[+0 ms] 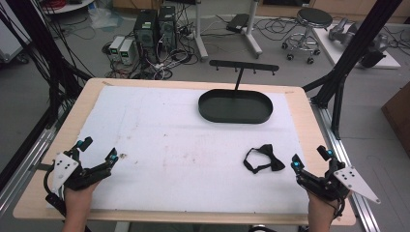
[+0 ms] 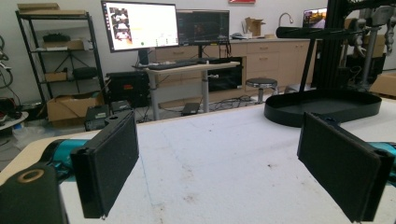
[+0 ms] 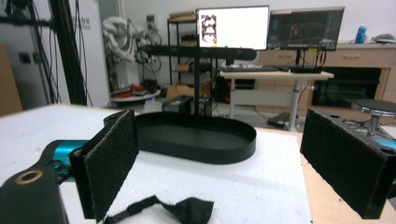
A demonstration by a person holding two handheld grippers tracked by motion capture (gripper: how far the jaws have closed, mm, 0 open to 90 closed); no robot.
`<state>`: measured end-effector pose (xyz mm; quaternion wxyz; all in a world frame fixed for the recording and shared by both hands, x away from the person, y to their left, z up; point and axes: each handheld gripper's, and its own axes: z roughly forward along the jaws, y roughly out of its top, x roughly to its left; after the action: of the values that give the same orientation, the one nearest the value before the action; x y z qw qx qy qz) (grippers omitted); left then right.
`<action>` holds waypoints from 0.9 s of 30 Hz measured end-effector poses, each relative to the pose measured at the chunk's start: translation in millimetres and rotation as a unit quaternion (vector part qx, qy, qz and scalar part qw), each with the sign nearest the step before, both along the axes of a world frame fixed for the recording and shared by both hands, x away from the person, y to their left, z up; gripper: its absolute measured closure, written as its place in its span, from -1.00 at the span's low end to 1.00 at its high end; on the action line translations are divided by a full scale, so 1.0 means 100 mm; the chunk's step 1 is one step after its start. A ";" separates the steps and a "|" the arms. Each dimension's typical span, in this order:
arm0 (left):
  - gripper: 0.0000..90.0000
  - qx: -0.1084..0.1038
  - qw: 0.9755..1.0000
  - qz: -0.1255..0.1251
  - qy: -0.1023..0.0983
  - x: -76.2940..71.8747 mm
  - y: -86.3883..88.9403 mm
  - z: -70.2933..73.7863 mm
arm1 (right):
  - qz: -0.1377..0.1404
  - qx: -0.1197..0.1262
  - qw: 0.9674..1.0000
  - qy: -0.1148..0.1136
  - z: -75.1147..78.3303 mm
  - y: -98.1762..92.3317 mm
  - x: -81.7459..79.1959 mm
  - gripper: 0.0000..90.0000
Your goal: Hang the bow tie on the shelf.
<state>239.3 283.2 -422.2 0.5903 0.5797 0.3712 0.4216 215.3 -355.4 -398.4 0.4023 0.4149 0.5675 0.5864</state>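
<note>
Both grippers sitting wide open, empty. Right gripper (image 1: 312,159) nearing bow tie (image 1: 264,160) at its 10 o'clock; pinch the knot, not the strap.

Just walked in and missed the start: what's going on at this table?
A person holds a gripper in each hand at the near edge, and nothing is being handled. The left gripper and right gripper both rest with jaws open and empty. A black bow tie lies loose near the right gripper; the black oval tray with its rack stands farther back.
</note>
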 end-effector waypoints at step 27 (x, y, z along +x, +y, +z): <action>-0.71 -0.003 1.000 -0.003 0.012 0.01 0.00 -0.01 | 0.039 -0.087 0.962 0.257 -0.18 0.33 0.63 -0.77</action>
<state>240.5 283.4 -423.3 0.5893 0.5837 0.3775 0.4118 278.8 -322.7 -416.8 0.2546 0.4927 0.7165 0.4231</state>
